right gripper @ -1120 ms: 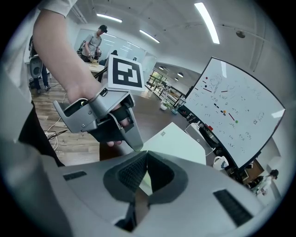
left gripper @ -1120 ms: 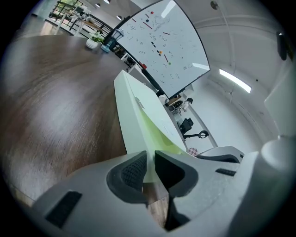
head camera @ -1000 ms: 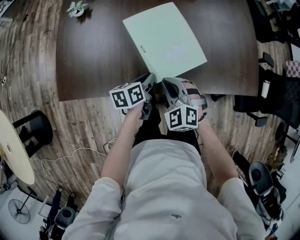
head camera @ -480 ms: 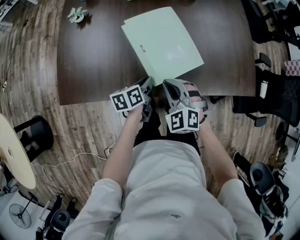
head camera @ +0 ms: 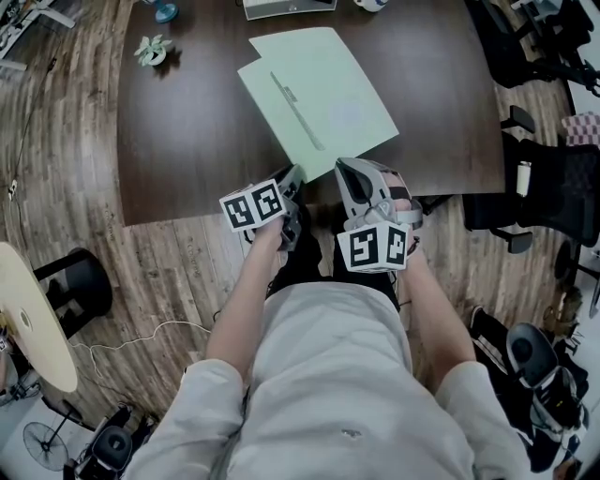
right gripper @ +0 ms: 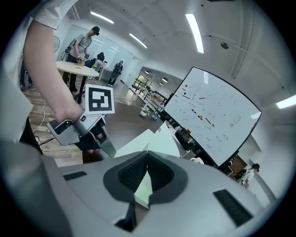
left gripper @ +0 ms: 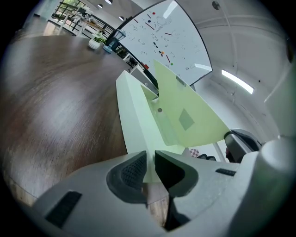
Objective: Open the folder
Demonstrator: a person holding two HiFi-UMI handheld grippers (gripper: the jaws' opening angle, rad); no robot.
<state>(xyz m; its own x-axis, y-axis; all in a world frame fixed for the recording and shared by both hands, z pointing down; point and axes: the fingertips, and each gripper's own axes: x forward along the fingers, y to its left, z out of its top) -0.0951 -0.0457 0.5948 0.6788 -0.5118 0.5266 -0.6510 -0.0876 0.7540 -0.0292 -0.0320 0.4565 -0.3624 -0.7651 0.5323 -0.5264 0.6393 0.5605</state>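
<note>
A pale green folder [head camera: 328, 103] lies on the dark wooden table [head camera: 187, 141], one corner at the near edge. My right gripper [head camera: 342, 167] is shut on the top cover's near corner [right gripper: 147, 159] and holds it raised. The lifted cover [left gripper: 185, 115] slants up off the lower cover [left gripper: 134, 111], whose edge shows at the left [head camera: 255, 77]. My left gripper [head camera: 298, 174] is shut on the lower cover's near corner [left gripper: 150, 159], low at the table edge. In the right gripper view the left gripper [right gripper: 88, 132] sits just left of the folder [right gripper: 152, 136].
A small potted plant [head camera: 152, 49], a blue object [head camera: 167, 11] and a white box [head camera: 286, 7] stand at the table's far side. Office chairs [head camera: 553, 187] crowd the right. A round pale table [head camera: 28, 319] is at the left. A whiteboard [left gripper: 171, 37] hangs beyond the table.
The right gripper has risen with the top cover's corner. The cover has lifted off the lower one, whose edge now shows at the left. The left gripper has stayed put.
</note>
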